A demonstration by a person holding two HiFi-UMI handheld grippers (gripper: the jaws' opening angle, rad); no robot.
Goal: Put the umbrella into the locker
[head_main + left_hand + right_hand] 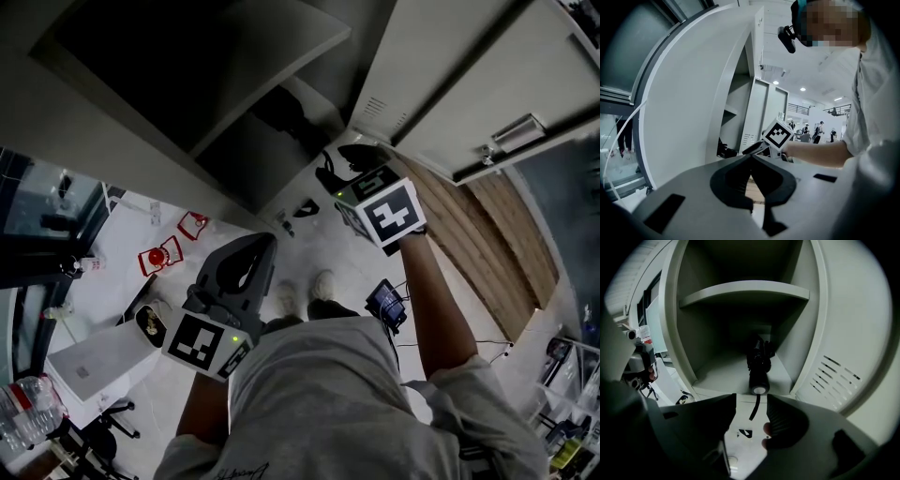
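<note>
Now our right tongs (751, 420) stand open and empty, our left tongs (751, 155) closed; the umbrella (758, 367) lies at the locker's (740, 290) front edge.

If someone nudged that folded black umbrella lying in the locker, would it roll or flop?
The umbrella would probably roll sideways: its handle end looks round and it lies flat on the locker floor. Folded short, it likely feels stiff. Its strap hangs limp over the edge, so that part looks floppy.
</note>
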